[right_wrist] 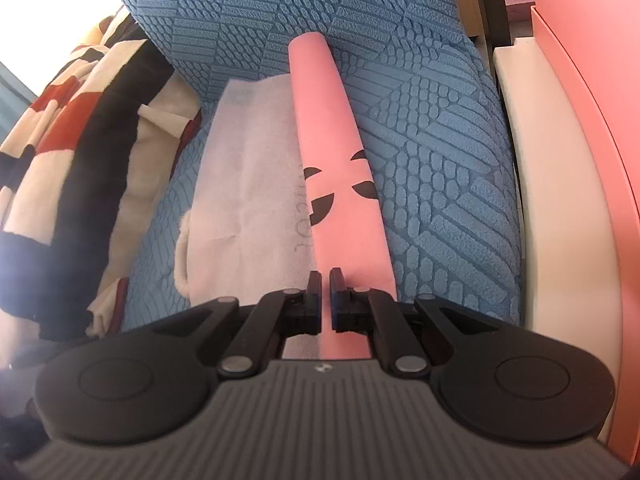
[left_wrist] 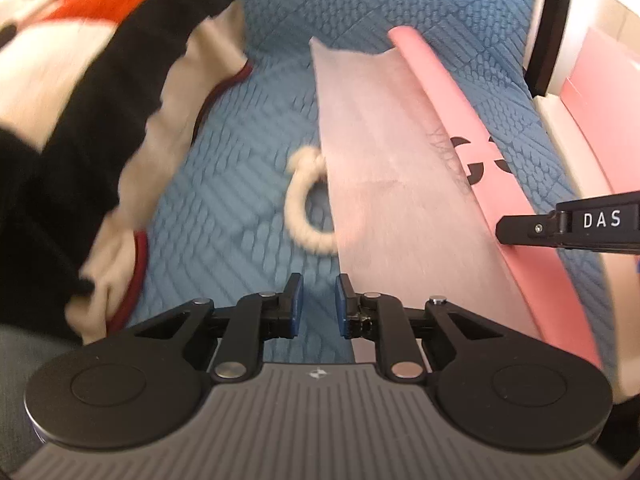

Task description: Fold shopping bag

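Observation:
The shopping bag lies flat on a blue textured sofa seat, its pale inner side up. Along its right edge, a pink strip with a black logo is rolled over. A cream rope handle loops out from under the bag's left edge. My left gripper hovers at that left edge, near the handle; its blue pads stand a narrow gap apart with only sofa showing between them. My right gripper is shut on the near end of the pink fold. Its tip shows from the right in the left wrist view.
A black, white and red blanket is heaped on the sofa to the left of the bag. A white armrest and a pink panel bound the seat on the right. The blue backrest rises behind the bag.

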{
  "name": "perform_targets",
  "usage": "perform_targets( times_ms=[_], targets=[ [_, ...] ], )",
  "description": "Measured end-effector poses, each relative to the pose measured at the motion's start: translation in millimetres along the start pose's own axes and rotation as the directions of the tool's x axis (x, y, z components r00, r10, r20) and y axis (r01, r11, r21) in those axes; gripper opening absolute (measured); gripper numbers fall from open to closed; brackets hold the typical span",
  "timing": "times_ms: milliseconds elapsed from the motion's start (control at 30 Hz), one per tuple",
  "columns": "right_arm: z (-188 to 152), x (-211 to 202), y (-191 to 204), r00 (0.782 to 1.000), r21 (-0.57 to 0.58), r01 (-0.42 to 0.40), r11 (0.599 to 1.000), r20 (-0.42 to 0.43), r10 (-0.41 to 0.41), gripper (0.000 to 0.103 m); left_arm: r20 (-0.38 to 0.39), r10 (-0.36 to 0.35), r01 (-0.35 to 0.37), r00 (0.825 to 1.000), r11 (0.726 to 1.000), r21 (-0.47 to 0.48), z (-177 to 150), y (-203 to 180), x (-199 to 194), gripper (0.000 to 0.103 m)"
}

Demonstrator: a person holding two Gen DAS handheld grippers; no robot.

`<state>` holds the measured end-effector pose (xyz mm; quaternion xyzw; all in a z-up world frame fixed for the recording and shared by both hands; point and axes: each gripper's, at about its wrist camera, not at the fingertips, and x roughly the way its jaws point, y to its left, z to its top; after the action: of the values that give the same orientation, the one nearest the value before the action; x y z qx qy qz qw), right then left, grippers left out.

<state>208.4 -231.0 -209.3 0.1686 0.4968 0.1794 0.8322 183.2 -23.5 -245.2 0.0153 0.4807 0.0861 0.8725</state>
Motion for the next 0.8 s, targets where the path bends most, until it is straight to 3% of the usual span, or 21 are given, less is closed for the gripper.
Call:
perform_targets(
  times_ms=[167,333,467,667,800],
  targets=[
    [-2,1,3,1.0,-0.008,-0.005,1.0,0.003,0.005,0.004,0.08,0.042,-0.054,0.996,0.987,0.154,0,-23,4,0.021],
    [-1,1,3,1.0,-0.003,-0.009,1.0,0.006,0.009,0.004,0.176,0.103,-0.157,0.979,0.933,0.325,-6,-47,9,0.021],
    [-2,1,1,1.0,0.005,-0.016,1.0,0.008,0.016,0.004,0.218,0.102,-0.184,0.971,0.899,0.397,-7,-59,13,0.021],
    [-3,0,-5,1.0,0.045,-0.023,0.999,0.02,0.022,0.0,0.184,0.043,-0.11,0.982,0.922,0.371,8,-50,20,0.02],
    [-4,-1,-3,1.0,0.039,-0.009,0.999,0.028,0.008,0.0,0.146,-0.008,-0.037,0.989,0.953,0.301,18,-39,24,0.02]
  ],
)
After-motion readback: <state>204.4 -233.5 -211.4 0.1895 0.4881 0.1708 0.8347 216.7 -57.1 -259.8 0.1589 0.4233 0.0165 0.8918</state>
